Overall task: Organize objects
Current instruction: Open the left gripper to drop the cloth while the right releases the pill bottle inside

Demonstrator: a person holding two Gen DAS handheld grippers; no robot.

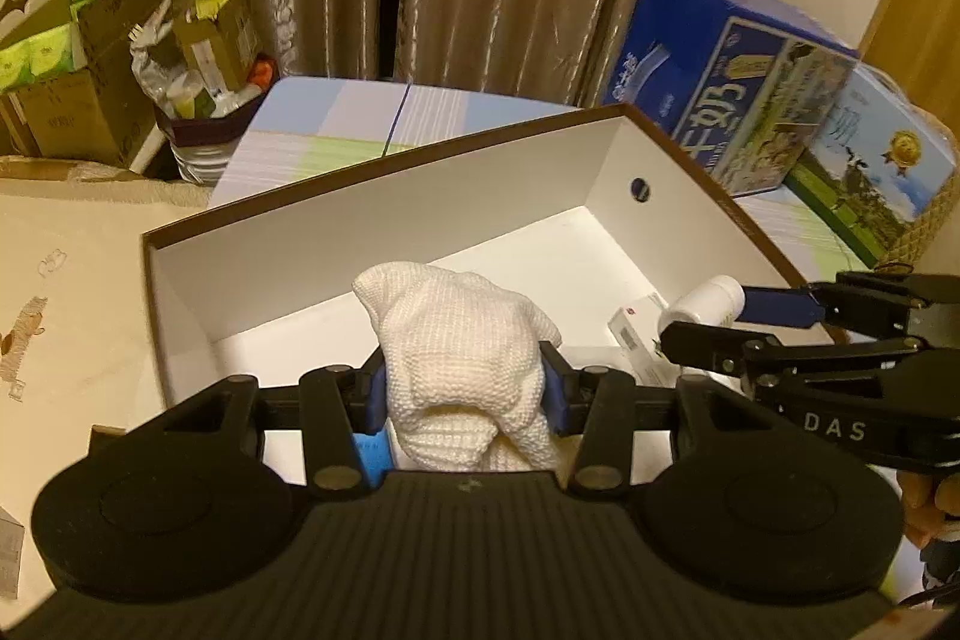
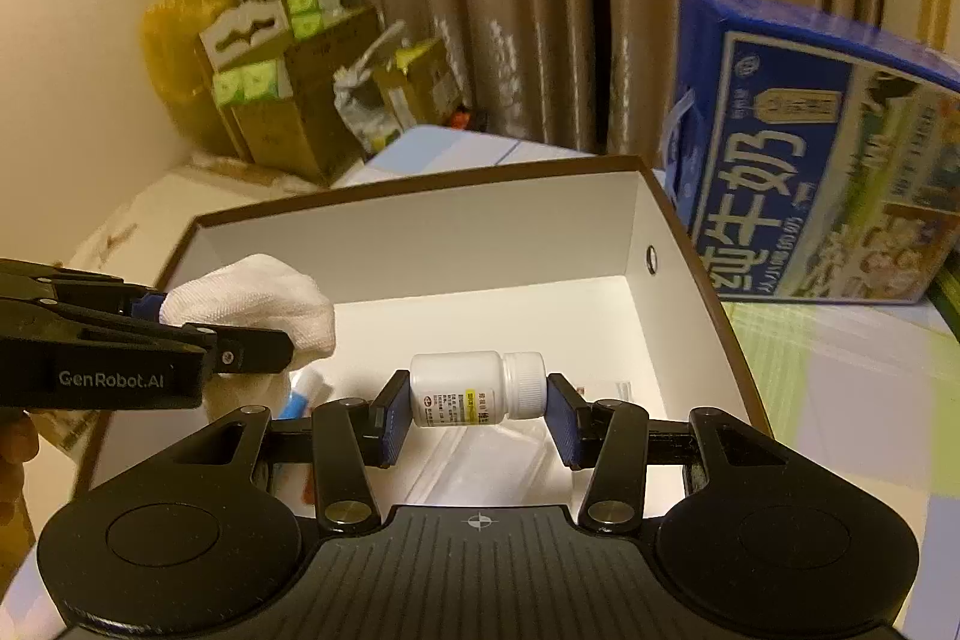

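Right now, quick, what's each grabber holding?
Left gripper: closed on the white cloth.
Right gripper: closed on the white pill bottle.

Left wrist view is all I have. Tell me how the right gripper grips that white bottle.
Observer: The right gripper holds the white bottle sideways, one pad on its base, the other on its cap.
Operator: Report what is printed on it.
Observer: A label with a yellow stripe faces the camera; the text is too small to read.
Operator: Say what lies under the bottle.
Observer: The bottle hangs over the white floor of the open box, right of the white cloth in the left gripper.
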